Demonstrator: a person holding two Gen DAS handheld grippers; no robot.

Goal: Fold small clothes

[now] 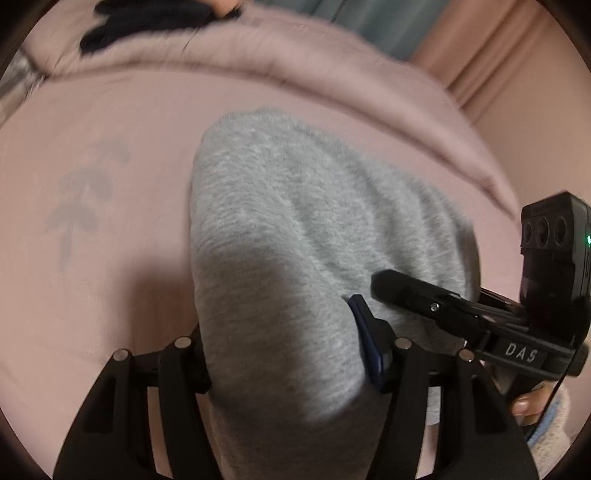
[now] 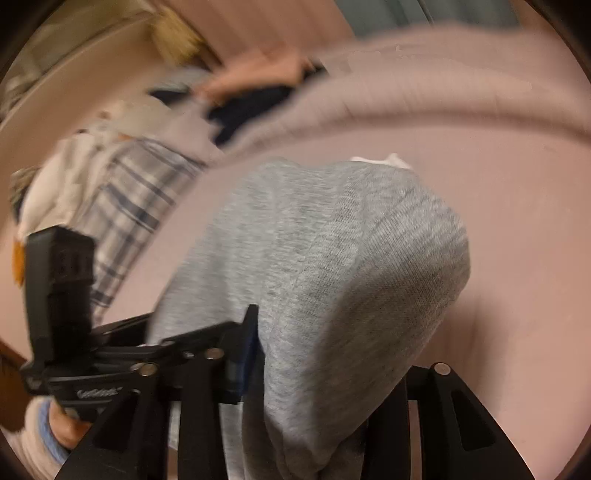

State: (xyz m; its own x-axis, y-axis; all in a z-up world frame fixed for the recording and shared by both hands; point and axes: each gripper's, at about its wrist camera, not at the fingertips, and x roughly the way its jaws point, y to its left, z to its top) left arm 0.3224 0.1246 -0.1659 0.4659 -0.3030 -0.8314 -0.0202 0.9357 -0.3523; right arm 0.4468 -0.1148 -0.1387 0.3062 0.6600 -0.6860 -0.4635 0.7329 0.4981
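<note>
grey marled knit, soft and slightly fuzzy, makes up the small garment point(image 1: 295, 229) that hangs bunched between the two tools over a dusty pink bedsheet point(image 1: 110, 288). the cloth is thick, jersey-like, with a fine ribbed grain and a raised seam running down its length; it drapes in rounded folds and ends in a blunt curved edge on the far side, where a scrap of white point(image 2: 384, 160) peeks out. the left gripper point(image 1: 291, 365), matte black plastic with silver pins and a blue pad on one finger, has its fingers pressed against either side of the garment's near end, clamped on it. the right gripper point(image 2: 332, 373), the same black build, likewise pinches the grey knit from both sides, the fabric swelling out past its fingers. the sheet is smooth and carries a faint grey leaf print point(image 1: 85, 199); a padded pink quilt point(image 1: 229, 55) rises behind it. farther off lie a dark navy piece point(image 1: 122, 26) and a blue-and-white checked cloth point(image 2: 133, 206), both blurred.
</note>
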